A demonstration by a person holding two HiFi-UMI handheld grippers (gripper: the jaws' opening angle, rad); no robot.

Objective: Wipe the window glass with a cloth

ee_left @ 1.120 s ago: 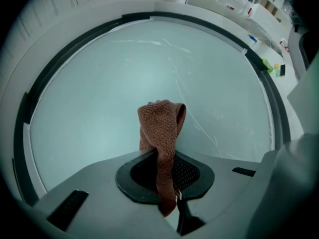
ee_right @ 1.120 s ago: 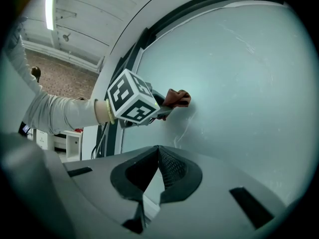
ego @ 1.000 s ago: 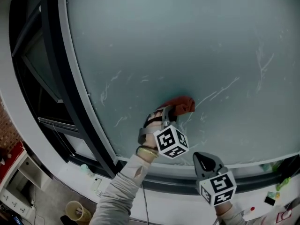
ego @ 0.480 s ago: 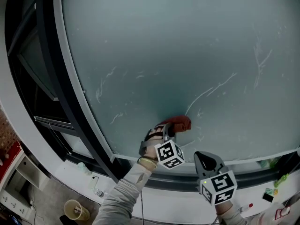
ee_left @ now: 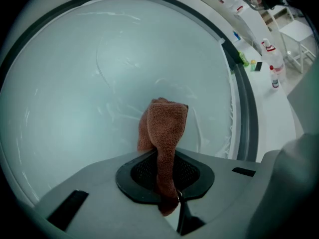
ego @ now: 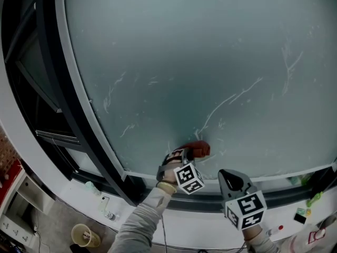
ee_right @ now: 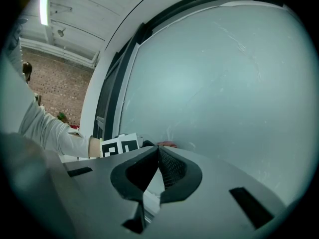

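A rust-red cloth [ego: 198, 149] [ee_left: 164, 133] is pressed against the frosted window glass [ego: 200, 67] low down, just above the lower frame. My left gripper [ego: 185, 156] [ee_left: 166, 183] is shut on the cloth, whose folded end sticks out past the jaws onto the glass [ee_left: 75, 93]. Thin wet streaks run up and right from the cloth. My right gripper [ego: 231, 181] [ee_right: 155, 169] hangs to the right of the left one, below the glass [ee_right: 219, 83], jaws shut with nothing in them. The left gripper's marker cube [ee_right: 119, 146] and the cloth's edge [ee_right: 167, 144] show in the right gripper view.
A dark window frame [ego: 68, 115] curves along the left and bottom of the pane. A white sill [ego: 295, 223] below holds small bottles and bits [ee_left: 271, 73]. A brick wall [ee_right: 55, 78] lies beyond the frame; a bucket [ego: 84, 236] stands on the floor.
The left gripper has dragged the cloth down the glass, from mid-height toward the lower frame, leaving a fresh streak. The right gripper has stayed put.
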